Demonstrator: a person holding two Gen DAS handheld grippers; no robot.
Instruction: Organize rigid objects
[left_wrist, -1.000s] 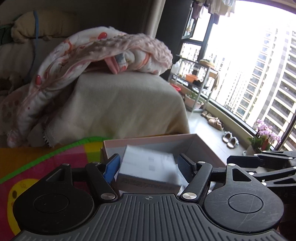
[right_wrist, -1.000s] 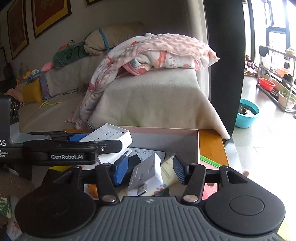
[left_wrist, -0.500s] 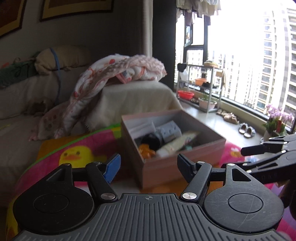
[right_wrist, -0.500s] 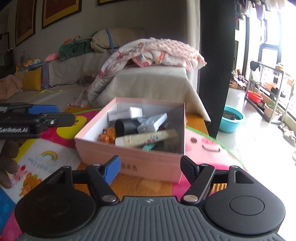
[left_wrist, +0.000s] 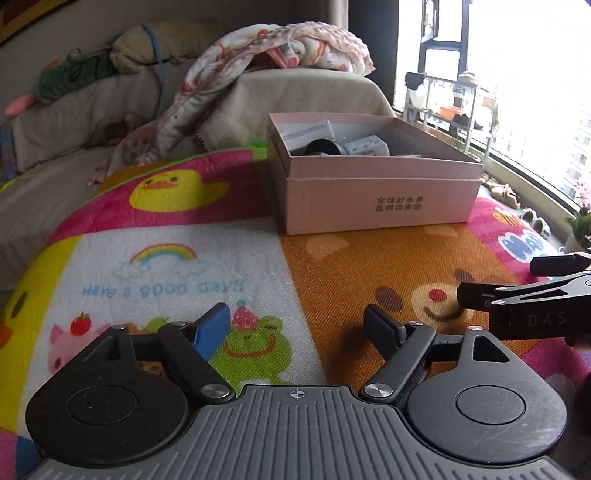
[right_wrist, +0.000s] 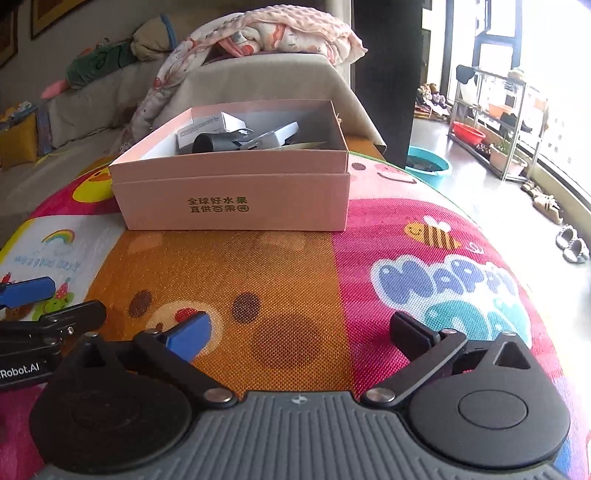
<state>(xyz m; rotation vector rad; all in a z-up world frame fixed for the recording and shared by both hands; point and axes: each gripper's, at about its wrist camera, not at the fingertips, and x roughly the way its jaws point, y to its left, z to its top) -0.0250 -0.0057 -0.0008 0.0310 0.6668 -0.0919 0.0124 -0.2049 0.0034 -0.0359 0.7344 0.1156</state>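
Pink box: at 12 o'clock on the cartoon mat, holding a black cylinder and white cartons.
Left gripper: jaws opening, empty.
Right gripper: jaws opening wide, empty.
Sofa: at 11 o'clock behind.

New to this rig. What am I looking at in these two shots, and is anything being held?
There is no robot arm: a person holds a two-finger gripper in each hand, each with a fisheye camera looking along its fingers. One picture comes from the left gripper, the other from the right gripper. Both are opening with nothing between the fingers. They hover over a colourful cartoon play mat. On it stands an open pink box holding a dark cylinder and small white boxes.
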